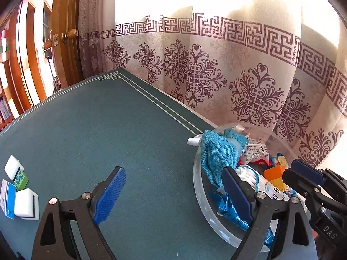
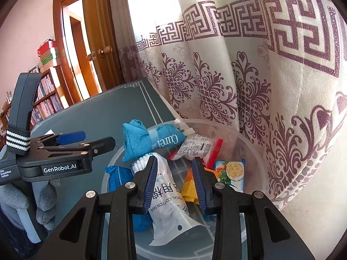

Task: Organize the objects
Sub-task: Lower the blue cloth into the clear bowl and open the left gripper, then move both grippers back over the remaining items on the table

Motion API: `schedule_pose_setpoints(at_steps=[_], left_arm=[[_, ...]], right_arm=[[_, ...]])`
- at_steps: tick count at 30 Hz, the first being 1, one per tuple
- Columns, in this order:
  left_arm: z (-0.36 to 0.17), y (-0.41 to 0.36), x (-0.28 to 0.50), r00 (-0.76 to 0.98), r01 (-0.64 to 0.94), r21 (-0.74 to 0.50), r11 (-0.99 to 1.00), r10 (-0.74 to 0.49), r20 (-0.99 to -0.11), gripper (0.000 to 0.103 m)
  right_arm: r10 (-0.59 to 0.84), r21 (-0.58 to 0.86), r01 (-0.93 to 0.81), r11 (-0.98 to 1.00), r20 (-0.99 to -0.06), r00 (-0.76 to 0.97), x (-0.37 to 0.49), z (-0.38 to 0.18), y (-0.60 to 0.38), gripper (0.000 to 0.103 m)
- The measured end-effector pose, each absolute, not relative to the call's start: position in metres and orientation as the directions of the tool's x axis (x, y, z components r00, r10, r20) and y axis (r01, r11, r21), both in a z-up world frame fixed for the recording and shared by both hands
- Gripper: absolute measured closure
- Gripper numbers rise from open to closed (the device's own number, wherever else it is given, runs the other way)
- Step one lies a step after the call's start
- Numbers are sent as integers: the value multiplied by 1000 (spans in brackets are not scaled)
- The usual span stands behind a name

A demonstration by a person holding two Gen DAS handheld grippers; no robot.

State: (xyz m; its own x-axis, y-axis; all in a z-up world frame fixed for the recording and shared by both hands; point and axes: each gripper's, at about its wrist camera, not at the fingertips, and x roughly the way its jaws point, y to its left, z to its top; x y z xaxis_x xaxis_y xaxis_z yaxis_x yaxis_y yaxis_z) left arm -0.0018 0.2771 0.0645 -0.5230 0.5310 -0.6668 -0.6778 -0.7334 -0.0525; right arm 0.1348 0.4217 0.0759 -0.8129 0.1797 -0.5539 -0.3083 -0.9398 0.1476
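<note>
Hovering my right gripper (image 2: 174, 181), half open and holding nothing, over the cotton swab bag (image 2: 168, 201) at lower centre in the clear tub (image 2: 256, 162). Left gripper (image 1: 173, 192) wide open, empty. Risk: slick bag slips, or fingers snag the blue cloth (image 2: 138, 139).
</note>
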Motion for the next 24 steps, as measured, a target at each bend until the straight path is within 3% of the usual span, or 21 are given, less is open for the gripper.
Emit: schedule_pose_setpoints(at_steps=[5,7,21,24], left_arm=[[69,253,-4,-554,-635,-62,-770,510,-657,3],[70,242,-7,-565,-614,-69,-786,500,-656,3],[80,159,-31,-649,-434,-113,-894,398,-649,0],[78,141,-41,-657,-373,-133,-918,362,-661,0]], right_arm=[[157,158,-284,-946,-546,-823,133,81,412,64],[147,160,-272,-949,-539,-829,132,83,406,60],[26,173,-137,-975,-527,-849,108,92,354,59],[-12,175,-95,-980,-532,-847,103,90,341,53]])
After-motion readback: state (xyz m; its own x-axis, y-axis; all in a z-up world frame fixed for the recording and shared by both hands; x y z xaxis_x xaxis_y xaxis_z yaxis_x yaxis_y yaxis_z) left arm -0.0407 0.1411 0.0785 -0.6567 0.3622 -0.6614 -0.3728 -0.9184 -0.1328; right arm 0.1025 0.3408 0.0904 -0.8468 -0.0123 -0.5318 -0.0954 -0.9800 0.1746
